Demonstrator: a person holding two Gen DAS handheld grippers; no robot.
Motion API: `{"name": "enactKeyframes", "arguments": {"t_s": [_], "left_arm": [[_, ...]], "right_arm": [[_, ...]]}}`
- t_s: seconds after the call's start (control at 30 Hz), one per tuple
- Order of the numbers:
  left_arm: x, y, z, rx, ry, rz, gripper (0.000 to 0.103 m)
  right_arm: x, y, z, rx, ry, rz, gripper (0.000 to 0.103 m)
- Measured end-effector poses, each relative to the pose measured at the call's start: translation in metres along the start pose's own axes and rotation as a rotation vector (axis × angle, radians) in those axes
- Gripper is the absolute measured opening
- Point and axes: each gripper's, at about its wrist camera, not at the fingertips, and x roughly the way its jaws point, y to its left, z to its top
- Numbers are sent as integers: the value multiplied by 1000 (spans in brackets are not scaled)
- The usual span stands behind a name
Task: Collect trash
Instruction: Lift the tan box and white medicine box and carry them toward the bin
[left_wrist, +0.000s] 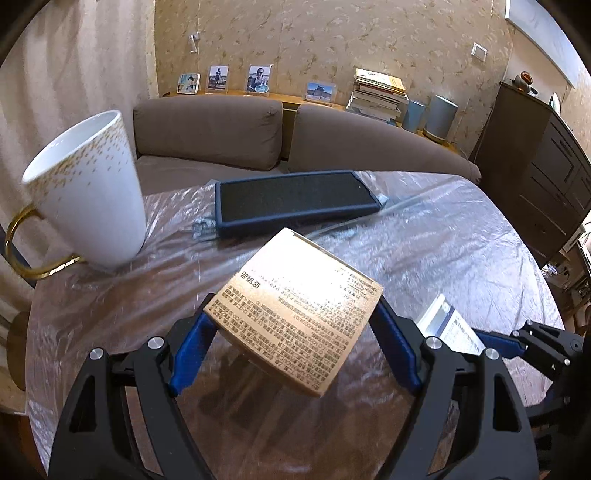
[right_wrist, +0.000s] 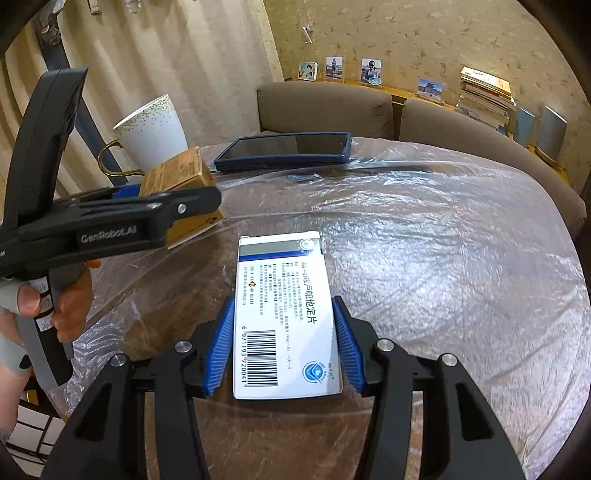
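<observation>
Right now, low centre of the left wrist frame, the left gripper (left_wrist: 291, 341) pinches a tan cardboard box with dense black print (left_wrist: 295, 314) between its blue ridged pads (left_wrist: 192, 349), box tilted and lifted clear of the table. Lower right of that frame, the right gripper (left_wrist: 517, 341) shows partly, a white carton edge beside it.

Low centre of the right wrist frame, the right gripper (right_wrist: 282, 347) clamps a flat white-and-blue medicine carton with a barcode (right_wrist: 282, 314), pads (right_wrist: 218, 350) pressed on both long sides; whether the carton rests on the table or is held just above it cannot be told. Left of that frame, the person's hand (right_wrist: 55, 299) holds the left gripper's handle, tan box (right_wrist: 181, 192) in its tongs.

Round table under crinkled clear plastic sheet (left_wrist: 461, 258) fills mid frame. Farther back, white mug with gold speckles and gold handle (left_wrist: 88, 192) stands at left, dark blue-cased tablet (left_wrist: 295, 201) lies flat at the far table edge. Beyond, brown sofa (left_wrist: 207, 133), a ledge of photo frames (left_wrist: 258, 78) and stacked books (left_wrist: 376, 96).
</observation>
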Motion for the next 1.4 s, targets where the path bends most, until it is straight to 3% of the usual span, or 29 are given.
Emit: {"name": "enactKeyframes", "arguments": {"t_s": [0.83, 1.4], "left_arm": [[-69, -14, -72, -7, -16, -34, 82], [-116, -32, -121, 17, -21, -48, 82]], "right_arm": [[-61, 10, -40, 8, -44, -5, 51], [-113, 29, -91, -21, -54, 19, 51]]}}
